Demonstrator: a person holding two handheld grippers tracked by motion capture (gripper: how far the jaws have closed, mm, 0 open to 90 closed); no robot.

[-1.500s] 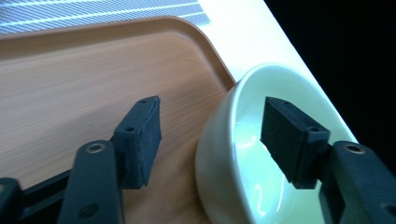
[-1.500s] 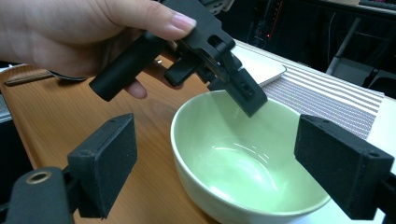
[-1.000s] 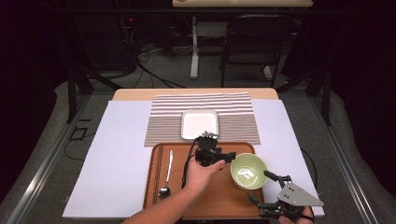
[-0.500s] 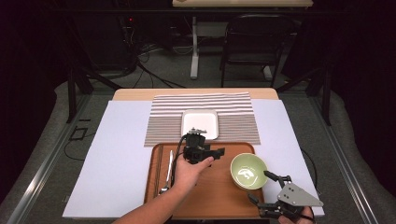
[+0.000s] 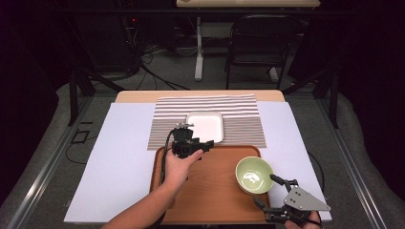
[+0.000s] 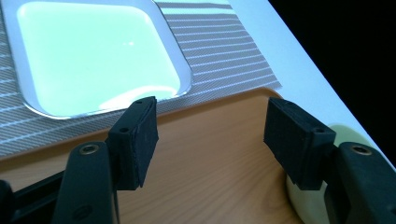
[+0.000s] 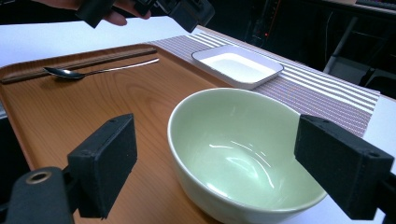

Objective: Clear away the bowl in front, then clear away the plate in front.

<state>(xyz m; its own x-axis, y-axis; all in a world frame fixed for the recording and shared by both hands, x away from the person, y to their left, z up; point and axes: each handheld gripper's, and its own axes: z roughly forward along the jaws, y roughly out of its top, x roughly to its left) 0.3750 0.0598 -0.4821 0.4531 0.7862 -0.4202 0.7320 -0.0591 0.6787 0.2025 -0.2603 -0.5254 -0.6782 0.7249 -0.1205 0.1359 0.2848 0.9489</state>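
My left gripper (image 5: 198, 145) hovers over the far edge of the wooden tray (image 5: 215, 191), jaws apart with nothing between them, just short of the white square plate (image 5: 205, 125) on the striped mat (image 5: 239, 119). My right gripper (image 5: 270, 193) sits near the tray's right corner, jaws apart, facing the green bowl (image 5: 254, 174) without touching it.

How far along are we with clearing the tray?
The white plate already sits on the striped mat. Nothing is gripped: the left gripper is open above the tray, and the right gripper is open beside the green bowl. The bowl and spoon are left.
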